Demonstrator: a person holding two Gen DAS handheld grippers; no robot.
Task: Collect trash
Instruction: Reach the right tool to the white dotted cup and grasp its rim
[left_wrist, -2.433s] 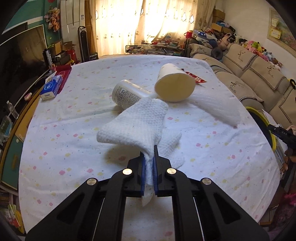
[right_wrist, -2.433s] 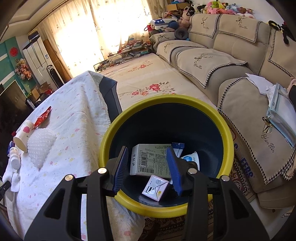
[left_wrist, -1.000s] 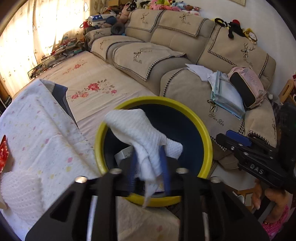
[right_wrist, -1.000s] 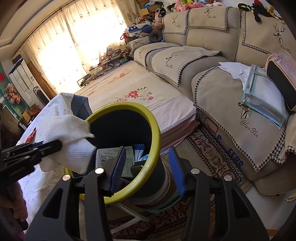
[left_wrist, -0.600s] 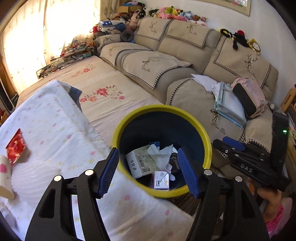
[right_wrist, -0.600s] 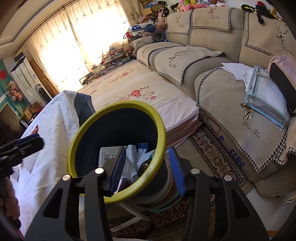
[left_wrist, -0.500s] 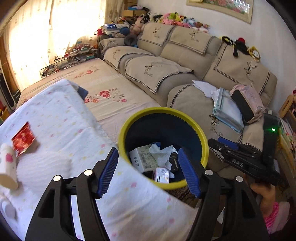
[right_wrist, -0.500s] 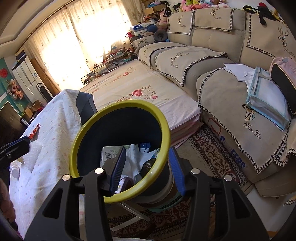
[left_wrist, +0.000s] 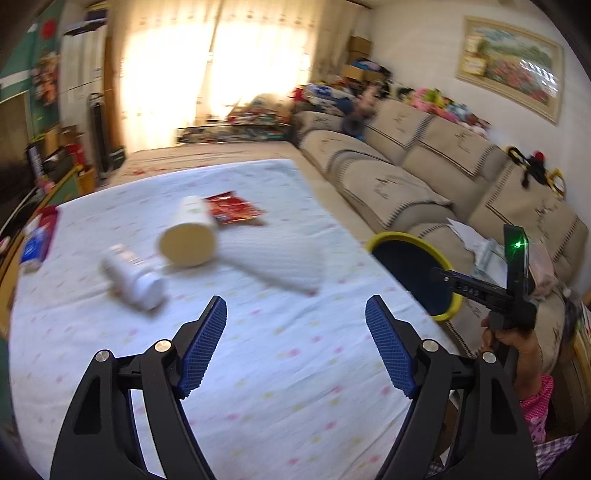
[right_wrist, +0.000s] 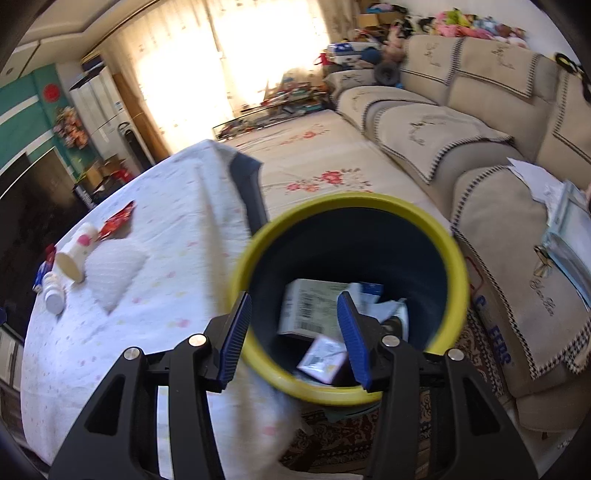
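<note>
My left gripper (left_wrist: 295, 345) is open and empty above the near part of the table (left_wrist: 280, 387). On the table lie a white bottle (left_wrist: 133, 277), a paper cup (left_wrist: 189, 233) on its side, a red wrapper (left_wrist: 233, 211) and a white cloth (left_wrist: 279, 261). The yellow-rimmed bin (left_wrist: 415, 275) stands off the table's right edge. My right gripper (right_wrist: 293, 336) is open and empty, just above the bin's near rim (right_wrist: 295, 384). Inside the bin lie boxes (right_wrist: 310, 308) and a white tissue (right_wrist: 391, 308). The cup (right_wrist: 75, 253), bottle (right_wrist: 53, 291) and wrapper (right_wrist: 117, 220) show far left.
A beige sofa (left_wrist: 424, 173) runs along the right, with papers and a clear bag (right_wrist: 569, 225) on it. A blue tissue pack (left_wrist: 35, 245) lies at the table's left edge. A patterned rug (right_wrist: 476, 354) lies under the bin. The other hand-held gripper (left_wrist: 487, 291) shows at right.
My left gripper dropped the white tissue into the bin, then swung left from the bin to face the table. My right gripper shifted slightly over the bin and stayed open.
</note>
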